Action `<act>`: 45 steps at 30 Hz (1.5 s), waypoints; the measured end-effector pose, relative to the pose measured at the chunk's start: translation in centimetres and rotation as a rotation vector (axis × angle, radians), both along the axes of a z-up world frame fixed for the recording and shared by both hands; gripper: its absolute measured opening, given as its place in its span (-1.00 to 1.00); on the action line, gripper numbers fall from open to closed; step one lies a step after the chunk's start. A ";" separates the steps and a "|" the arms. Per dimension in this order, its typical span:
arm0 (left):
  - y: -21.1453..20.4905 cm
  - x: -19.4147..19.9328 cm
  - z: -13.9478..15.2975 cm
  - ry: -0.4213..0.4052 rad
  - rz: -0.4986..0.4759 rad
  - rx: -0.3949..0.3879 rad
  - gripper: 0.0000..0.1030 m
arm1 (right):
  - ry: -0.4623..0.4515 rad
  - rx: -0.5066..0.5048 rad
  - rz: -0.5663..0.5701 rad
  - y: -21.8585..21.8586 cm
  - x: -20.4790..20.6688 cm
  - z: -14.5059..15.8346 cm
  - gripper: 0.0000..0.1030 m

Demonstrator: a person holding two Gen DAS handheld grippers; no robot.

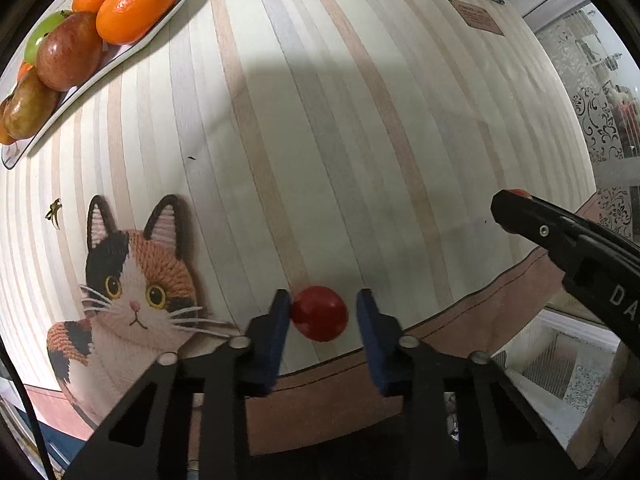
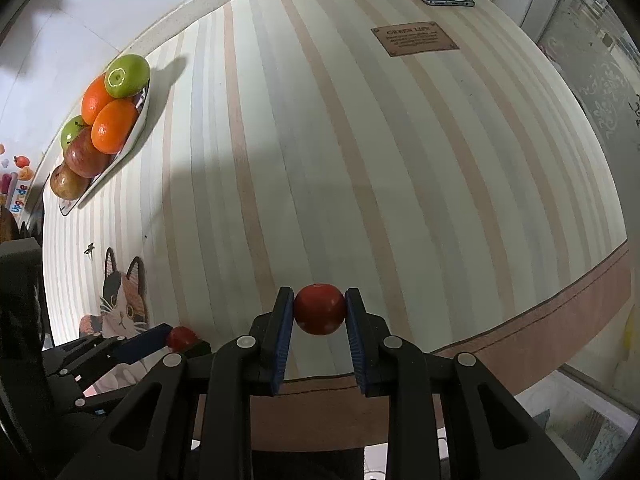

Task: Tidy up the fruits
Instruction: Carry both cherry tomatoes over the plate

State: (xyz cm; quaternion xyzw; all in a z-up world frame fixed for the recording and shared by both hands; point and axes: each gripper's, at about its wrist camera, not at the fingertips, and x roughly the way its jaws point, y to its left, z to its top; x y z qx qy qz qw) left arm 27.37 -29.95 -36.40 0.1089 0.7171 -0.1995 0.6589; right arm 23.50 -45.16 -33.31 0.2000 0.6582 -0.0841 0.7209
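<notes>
Nearest in the left wrist view, the left gripper (image 1: 323, 297) points down at the lower centre of the frame with the first red fruit (image 1: 319, 314) between its blue pads. The pad on the picture's left touches the fruit; a thin sliver of cloth shows at the other pad. In the right wrist view, lower left, both fingers lie against that fruit, so the jaws are recorded as clenched on it. Whether the fruit rests on the cloth or is lifted cannot be told. The right gripper (image 2: 320, 294), lower centre of its own view, grasps the second red fruit (image 2: 320, 310) firmly, with both pads pressed to its sides. Below both grippers runs the brown border (image 1: 340, 400) of the striped tablecloth (image 1: 320, 120). A printed cat (image 1: 136, 280) sits at the lower left of the cloth, just beside the left gripper. Farther off, at the upper left, a long white plate (image 1: 154, 36) holds oranges (image 1: 136, 6), red apples (image 1: 68, 50) and a green apple (image 2: 127, 75), heaped and touching. Both red fruits are well apart from the plate. Farthest, at the upper right, a brown label (image 2: 414, 38) lies flat on the cloth.
</notes>
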 end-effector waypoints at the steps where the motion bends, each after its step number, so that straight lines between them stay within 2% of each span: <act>1: -0.2 -0.1 0.0 0.000 0.000 -0.001 -0.48 | -0.002 0.001 -0.001 0.0 0.0 0.0 -0.45; 14: 2.9 1.4 0.8 -0.022 0.036 -0.034 -0.50 | -0.028 0.006 0.014 0.2 0.7 1.6 -0.45; 19: 4.4 2.2 2.5 -0.038 0.083 -0.069 -0.50 | -0.058 0.020 0.023 0.5 1.7 3.0 -0.45; 26: 10.4 5.7 7.3 -0.099 0.231 -0.142 -0.50 | -0.112 0.077 0.062 2.3 4.4 4.9 -0.45; 32: 17.2 10.3 11.1 -0.166 0.364 -0.173 -0.50 | -0.145 0.183 0.134 6.5 8.9 5.5 -0.45; 36: 20.7 14.3 12.0 -0.176 0.450 -0.203 -0.50 | -0.188 0.262 0.210 10.8 14.3 6.4 -0.45; 40: 22.7 18.8 11.6 -0.167 0.492 -0.224 -0.49 | -0.212 0.296 0.275 14.9 20.1 6.3 -0.45; 45: 24.2 24.2 8.4 -0.079 0.536 -0.230 -0.49 | -0.183 0.288 0.353 19.5 26.3 4.5 -0.45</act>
